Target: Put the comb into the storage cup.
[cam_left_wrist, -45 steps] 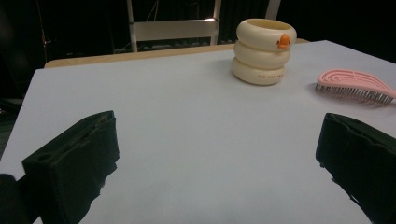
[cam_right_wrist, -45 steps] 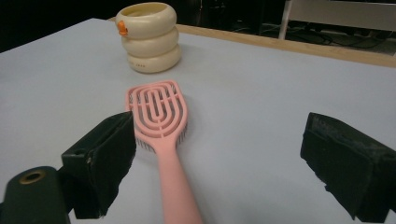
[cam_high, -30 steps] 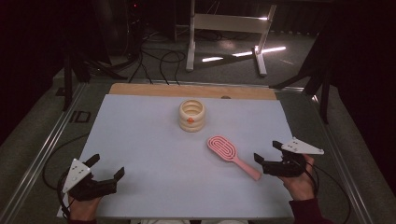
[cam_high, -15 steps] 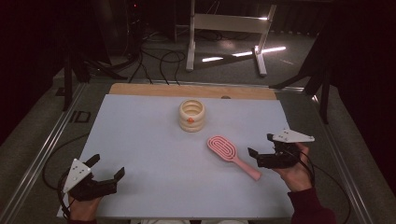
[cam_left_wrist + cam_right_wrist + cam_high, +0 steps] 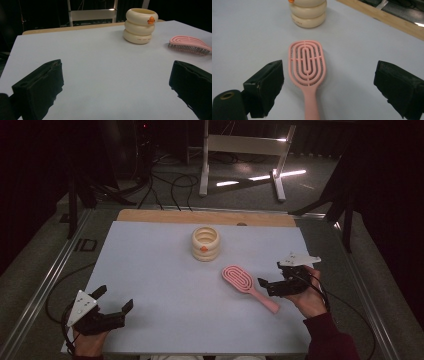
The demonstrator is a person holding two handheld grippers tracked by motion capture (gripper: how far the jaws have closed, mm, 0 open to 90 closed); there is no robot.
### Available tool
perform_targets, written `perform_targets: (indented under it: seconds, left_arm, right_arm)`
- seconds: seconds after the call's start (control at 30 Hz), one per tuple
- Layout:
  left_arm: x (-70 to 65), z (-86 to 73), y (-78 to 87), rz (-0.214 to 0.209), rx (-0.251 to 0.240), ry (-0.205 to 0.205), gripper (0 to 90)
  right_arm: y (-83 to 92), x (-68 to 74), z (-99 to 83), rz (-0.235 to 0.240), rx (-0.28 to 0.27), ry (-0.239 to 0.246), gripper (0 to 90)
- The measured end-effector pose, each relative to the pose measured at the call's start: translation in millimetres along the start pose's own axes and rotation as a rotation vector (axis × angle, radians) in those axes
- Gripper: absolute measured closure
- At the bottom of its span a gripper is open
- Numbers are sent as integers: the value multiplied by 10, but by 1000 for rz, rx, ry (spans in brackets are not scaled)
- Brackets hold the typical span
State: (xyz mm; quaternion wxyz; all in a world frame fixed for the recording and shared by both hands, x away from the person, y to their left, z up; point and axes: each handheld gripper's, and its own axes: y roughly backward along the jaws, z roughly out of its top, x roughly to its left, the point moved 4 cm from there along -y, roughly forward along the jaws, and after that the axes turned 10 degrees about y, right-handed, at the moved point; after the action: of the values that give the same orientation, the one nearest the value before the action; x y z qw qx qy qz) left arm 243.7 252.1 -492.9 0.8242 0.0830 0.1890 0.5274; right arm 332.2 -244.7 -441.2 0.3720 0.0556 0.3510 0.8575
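A pink hairbrush [image 5: 243, 282] lies bristles down on the white table mat [image 5: 150, 265], its handle pointing to the near right. My right gripper [image 5: 268, 288] is open at the handle end, and in the right gripper view [image 5: 332, 87] its jaws stand wide on either side of the hairbrush [image 5: 307, 62] without touching it. A cream ringed cup [image 5: 205, 243] with an orange mark stands upright behind the brush. At the near left corner my left gripper [image 5: 114, 298] rests open and holds nothing. Its own view [image 5: 115, 85] looks across bare mat to the cup [image 5: 140, 26] and the brush [image 5: 190, 45].
A wooden strip [image 5: 200, 216] runs along the mat's far edge. Metal rails [image 5: 45, 285] border the table on both sides. Behind the table stand a metal frame [image 5: 242, 145] and cables [image 5: 165, 175] on the dark floor.
My right gripper has moved left and slightly forward until its jaws straddle the brush handle. The left gripper, the brush and the cup have stayed put.
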Motion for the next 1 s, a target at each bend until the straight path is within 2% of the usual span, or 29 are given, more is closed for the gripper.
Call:
perform_targets:
  seconds: [0.03, 0.4, 0.43, 1.0]
  left_arm:
    - [1, -2, 0, 0, 0, 1, 2]
    - [5, -9, -1, -1, 2, 3, 2]
    - [6, -8, -1, -1, 1, 4, 2]
    - [7, -13, -7, 0, 5, 2, 2]
  right_arm:
    - [-64, 3, 9, 21, 18, 2, 90]
    - [-250, -16, 5, 66, 69, -6, 90]
    - [-293, -18, -10, 82, 81, -17, 90]
    - [-543, -27, -98, 136, 188, -13, 91]
